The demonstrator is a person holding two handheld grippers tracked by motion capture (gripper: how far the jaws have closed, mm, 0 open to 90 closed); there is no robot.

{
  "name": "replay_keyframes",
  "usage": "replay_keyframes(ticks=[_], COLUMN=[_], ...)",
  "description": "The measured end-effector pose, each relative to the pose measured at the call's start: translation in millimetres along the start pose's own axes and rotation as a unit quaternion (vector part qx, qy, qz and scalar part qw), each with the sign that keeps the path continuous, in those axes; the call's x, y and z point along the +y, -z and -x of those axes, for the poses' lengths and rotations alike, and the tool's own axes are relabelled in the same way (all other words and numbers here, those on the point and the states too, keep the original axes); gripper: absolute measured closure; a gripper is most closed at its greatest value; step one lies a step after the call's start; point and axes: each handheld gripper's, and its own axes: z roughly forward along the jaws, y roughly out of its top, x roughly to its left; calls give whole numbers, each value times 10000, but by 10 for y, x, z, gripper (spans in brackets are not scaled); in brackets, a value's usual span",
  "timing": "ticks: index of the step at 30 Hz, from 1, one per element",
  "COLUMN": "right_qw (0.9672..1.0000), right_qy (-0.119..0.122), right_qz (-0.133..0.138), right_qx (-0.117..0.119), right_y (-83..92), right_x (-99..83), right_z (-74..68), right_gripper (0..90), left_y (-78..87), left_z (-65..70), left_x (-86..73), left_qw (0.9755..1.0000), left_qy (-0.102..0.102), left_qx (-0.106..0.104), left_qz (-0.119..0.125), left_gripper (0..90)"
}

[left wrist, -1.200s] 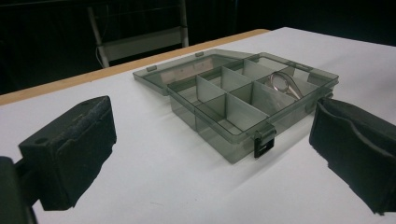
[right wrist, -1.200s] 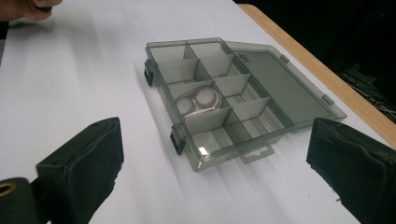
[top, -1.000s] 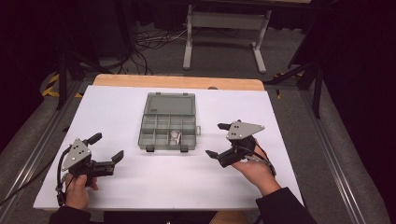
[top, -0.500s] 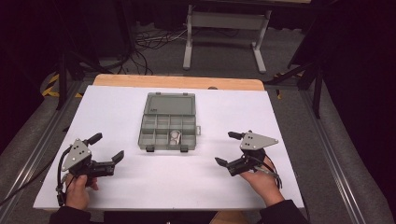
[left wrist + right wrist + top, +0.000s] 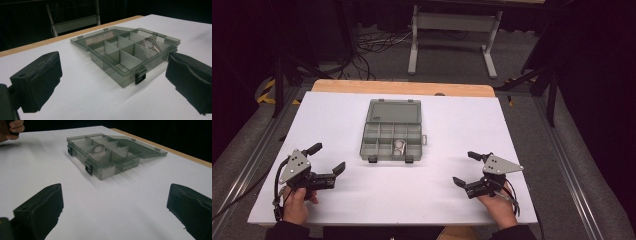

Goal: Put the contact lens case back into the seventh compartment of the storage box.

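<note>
A grey see-through compartment box [image 5: 391, 132] lies open in the middle of the white table, its lid folded flat to the far side. A small metal ring [image 5: 399, 145] rests in one near compartment, also seen as the ring [image 5: 150, 43] and the ring [image 5: 99, 148]. My left gripper [image 5: 326, 158] sits low at the near left, open and empty, facing the box [image 5: 125, 53]. My right gripper [image 5: 466, 169] is at the near right, its jaws wide after just opening further, nothing between them, facing the box [image 5: 107, 151].
The white table [image 5: 447, 200] ends at a wooden strip [image 5: 402, 88] on its far edge. Beyond it stand a grey metal frame [image 5: 452, 30] and floor cables. Dark rails run along both sides of the table. A hand [image 5: 11, 128] shows at the far left.
My right gripper has come down and toward the near right of the table, its jaws spreading a little wider. The left gripper and the box have stayed put.
</note>
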Motion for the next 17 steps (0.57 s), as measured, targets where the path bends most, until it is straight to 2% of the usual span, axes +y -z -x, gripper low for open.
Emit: replay_keyframes(ticks=[3, 12, 17], right_qw=[9999, 9997, 9997], right_qy=[-78, -104, -102], right_qz=[-9, -123, -94], right_qx=[-127, -172, -178], right_y=[41, 20, 22], right_x=[-55, -92, -88], right_z=[52, 90, 90], right_gripper=[12, 10, 10], left_y=[-10, -14, -13], left_z=[1, -4, -3], left_x=[-6, -9, -9], left_qw=[10000, 10000, 10000], left_qy=[21, -17, -7], left_qx=[25, 29, 32], left_qz=[-6, -17, -21], left_gripper=[15, 15, 15])
